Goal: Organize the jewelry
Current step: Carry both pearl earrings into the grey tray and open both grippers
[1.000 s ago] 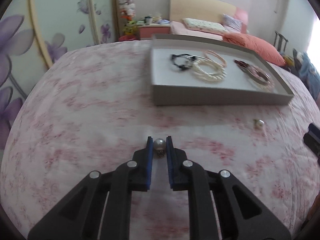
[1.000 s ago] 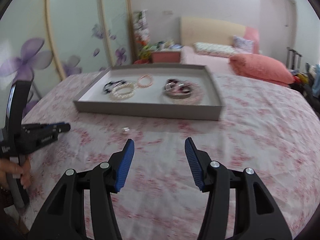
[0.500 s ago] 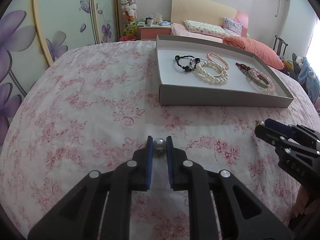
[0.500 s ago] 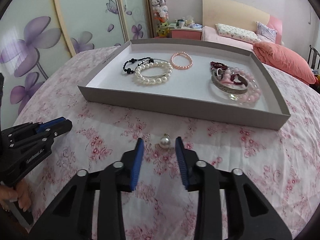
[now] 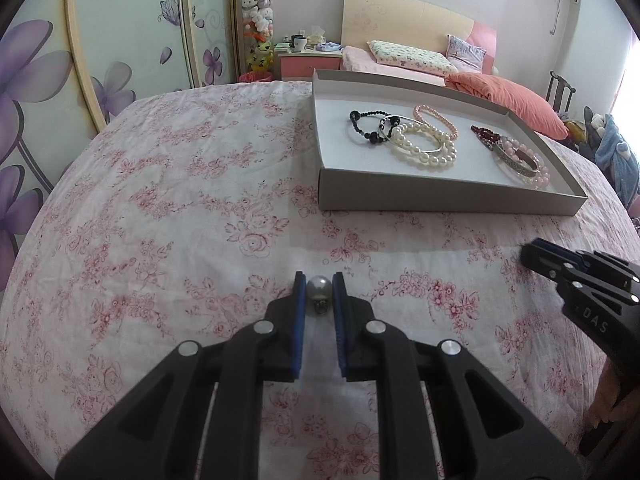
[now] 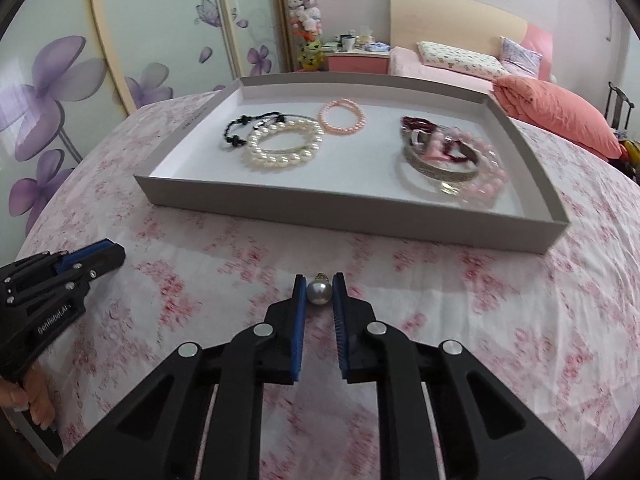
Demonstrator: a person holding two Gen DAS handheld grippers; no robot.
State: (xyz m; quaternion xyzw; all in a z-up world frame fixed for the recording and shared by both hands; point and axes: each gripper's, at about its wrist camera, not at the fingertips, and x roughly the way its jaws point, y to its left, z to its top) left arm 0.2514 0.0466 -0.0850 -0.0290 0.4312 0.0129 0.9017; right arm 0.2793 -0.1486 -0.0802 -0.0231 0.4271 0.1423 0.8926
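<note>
both tongs (image 5: 319, 289) (image 6: 319, 290) clamp pearl earrings (image 5: 319, 288) (image 6: 319, 292) on bedspread (image 5: 180, 220).

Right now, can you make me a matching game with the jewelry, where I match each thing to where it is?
Things:
1. white pearl bracelet
2. black bead bracelet
3. silver bangle
4. pearl earring

Places:
A. between the right gripper pads
B. right part of the tray
C. tray's left end, against the pearls
D. left part of the tray, largest ring there

Pairs: 1-D, 2-C, 3-B, 4-A
</note>
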